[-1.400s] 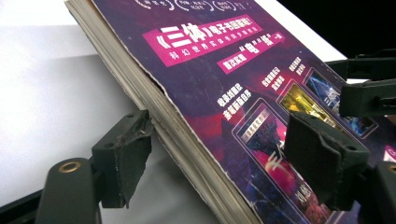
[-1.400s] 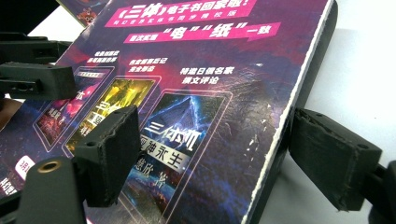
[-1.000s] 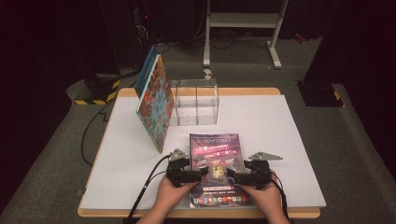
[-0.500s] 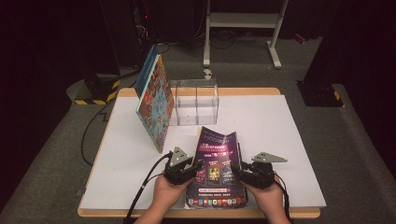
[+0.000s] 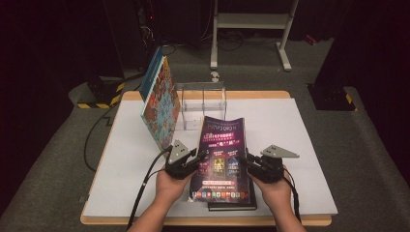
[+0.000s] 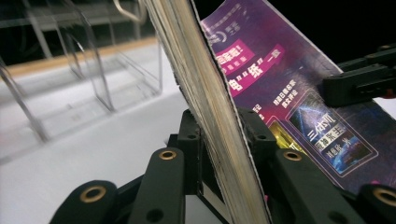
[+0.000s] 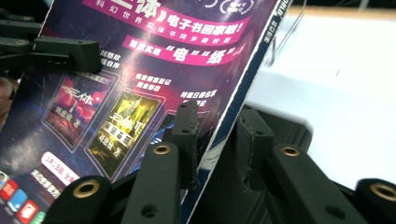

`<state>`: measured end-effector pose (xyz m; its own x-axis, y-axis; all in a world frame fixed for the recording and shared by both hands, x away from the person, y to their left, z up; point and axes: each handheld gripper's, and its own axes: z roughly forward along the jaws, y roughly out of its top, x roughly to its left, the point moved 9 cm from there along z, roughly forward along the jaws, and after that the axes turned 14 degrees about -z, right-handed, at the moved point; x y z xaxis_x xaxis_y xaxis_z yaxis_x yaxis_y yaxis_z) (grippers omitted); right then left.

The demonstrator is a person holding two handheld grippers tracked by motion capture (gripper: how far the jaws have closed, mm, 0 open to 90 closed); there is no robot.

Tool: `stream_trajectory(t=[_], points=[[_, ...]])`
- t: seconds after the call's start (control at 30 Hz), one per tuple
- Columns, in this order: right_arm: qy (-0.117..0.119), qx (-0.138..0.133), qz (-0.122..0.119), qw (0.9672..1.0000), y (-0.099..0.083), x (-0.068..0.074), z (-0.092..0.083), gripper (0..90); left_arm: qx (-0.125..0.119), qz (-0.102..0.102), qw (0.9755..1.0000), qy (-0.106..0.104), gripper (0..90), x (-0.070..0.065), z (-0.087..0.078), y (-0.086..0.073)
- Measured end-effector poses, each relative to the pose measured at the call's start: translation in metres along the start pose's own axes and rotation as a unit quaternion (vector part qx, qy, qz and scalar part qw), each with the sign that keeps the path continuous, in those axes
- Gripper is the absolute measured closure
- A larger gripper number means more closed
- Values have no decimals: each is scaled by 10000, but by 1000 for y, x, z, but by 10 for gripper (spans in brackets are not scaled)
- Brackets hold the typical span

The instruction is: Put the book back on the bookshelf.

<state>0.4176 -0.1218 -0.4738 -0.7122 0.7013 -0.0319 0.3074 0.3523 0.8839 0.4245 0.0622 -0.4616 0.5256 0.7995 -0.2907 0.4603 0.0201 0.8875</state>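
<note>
Left gripper (image 5: 200,157): jaws just closed in on the left long edge of the purple book (image 5: 221,154); that edge is seen clamped between the pads in the left gripper view (image 6: 219,154).
Right gripper (image 5: 249,162): jaws just closed in on the right long edge of the same book; the edge is seen gripped between the pads in the right gripper view (image 7: 217,144).
Book, place: held between the two grippers over the near middle of the white table (image 5: 300,140), above a dark book (image 5: 232,200) lying flat at the near edge.
Book, long axis: run from the person toward the far side of the table.
Book, facing: purple cover turned upward; far end raised higher than the near end, so the book is tilted.
Book, far end: pointed toward the clear acrylic stand (image 5: 202,104), close to it.
Colourful book (image 5: 159,104): propped upright on edge, left of the stand.
Hands: each gripper is held from the near side, left hand (image 5: 169,183), right hand (image 5: 275,191).
</note>
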Motion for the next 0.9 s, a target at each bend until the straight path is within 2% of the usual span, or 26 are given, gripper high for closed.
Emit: stream_trajectory(t=[0.23,0.43,0.53,0.7,0.77,0.83,0.9], points=[[-342,-256,-34,9991,34,-24,13,776,-357,2,9993,120,751,9,17,36],[-631,-656,-144,9957,60,-36,10,814,-824,128,9964,130,768,9,21,63],[-710,-813,-267,9938,66,-36,8,818,-933,165,9955,94,770,9,20,63],[-724,-931,-353,9924,59,-30,7,821,-1051,109,9944,2,772,9,15,54],[-707,-971,-352,9921,58,-27,5,819,-1059,141,9943,-18,771,8,12,52],[-734,-1007,-413,9913,56,-23,1,817,-1124,284,9933,-21,770,5,8,50],[-750,-1062,-458,9905,55,-19,-2,816,-1161,302,9928,-35,770,4,6,49]])
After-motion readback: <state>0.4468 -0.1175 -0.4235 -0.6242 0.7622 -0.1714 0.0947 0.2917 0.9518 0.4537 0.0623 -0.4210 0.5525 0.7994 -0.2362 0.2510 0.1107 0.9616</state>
